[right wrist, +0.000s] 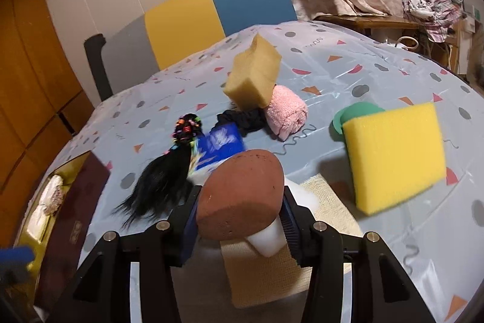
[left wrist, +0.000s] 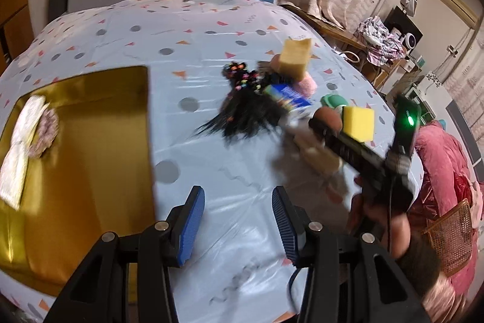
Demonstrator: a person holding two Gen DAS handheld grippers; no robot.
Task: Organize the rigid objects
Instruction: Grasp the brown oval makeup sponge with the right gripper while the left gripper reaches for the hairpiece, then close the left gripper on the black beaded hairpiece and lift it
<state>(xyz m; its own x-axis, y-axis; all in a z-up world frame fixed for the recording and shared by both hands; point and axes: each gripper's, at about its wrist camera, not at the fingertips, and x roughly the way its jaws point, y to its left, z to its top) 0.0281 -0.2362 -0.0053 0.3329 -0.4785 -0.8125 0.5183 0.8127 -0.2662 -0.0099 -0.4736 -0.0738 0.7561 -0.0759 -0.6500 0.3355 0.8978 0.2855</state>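
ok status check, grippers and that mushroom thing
Right gripper shut on brown-capped toy mushroom. Left gripper open, empty, above the tablecloth beside gold box. Black hairpiece lies between mushroom and box.

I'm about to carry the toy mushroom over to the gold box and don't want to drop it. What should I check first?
1. Right tool shut on the mushroom: ok, both fingers press its sides.
2. Grip security: cannot tell; the frame is blurred and the cap bulges above the fingers.
3. Gold box has space: ok, only a white item and a scrunchie lie at its far left.
4. Left tool free: ok, open and holding nothing.
5. Path to the box: cannot tell; the black hairpiece lies between them.
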